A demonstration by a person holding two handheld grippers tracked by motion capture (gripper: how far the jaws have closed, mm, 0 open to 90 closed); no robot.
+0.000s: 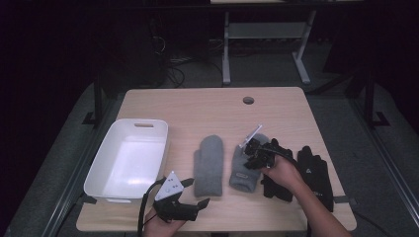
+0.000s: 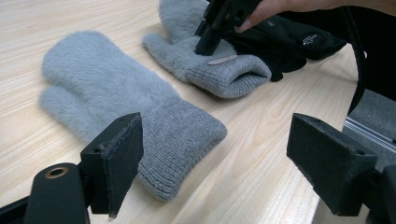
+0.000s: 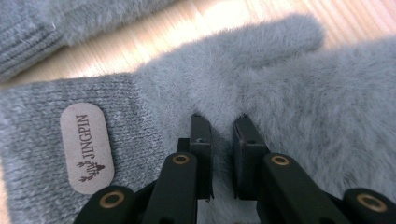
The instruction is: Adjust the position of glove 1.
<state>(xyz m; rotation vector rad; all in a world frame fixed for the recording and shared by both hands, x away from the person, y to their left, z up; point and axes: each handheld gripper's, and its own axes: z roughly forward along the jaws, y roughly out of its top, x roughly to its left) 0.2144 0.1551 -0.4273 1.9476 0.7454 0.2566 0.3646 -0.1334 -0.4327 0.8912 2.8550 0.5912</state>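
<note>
Mitten (image 1: 245, 168) with the label, lying flat on the table (image 1: 207, 106) between its twin (image 1: 208, 165) and the black gloves (image 1: 309, 170), touching the gloves' edge. Pinched by the right gripper (image 3: 223, 123) in the fluffy middle, just past the knitted cuff; jaws nearly closed, a fold of fleece bunched between the pads. Likely gripped there because the pile gathers easily and the mitten would hang balanced when lifted. Seen from the left gripper's view, same grip from the side, near the label (image 2: 222, 59). Left gripper (image 1: 195, 203) held low at the near table edge, jaws wide apart and holding nothing, aimed toward the twin's cuff, probably waiting its turn. White bin (image 1: 129, 160) at the left, open and near, seemingly the destination for the mittens.
</note>
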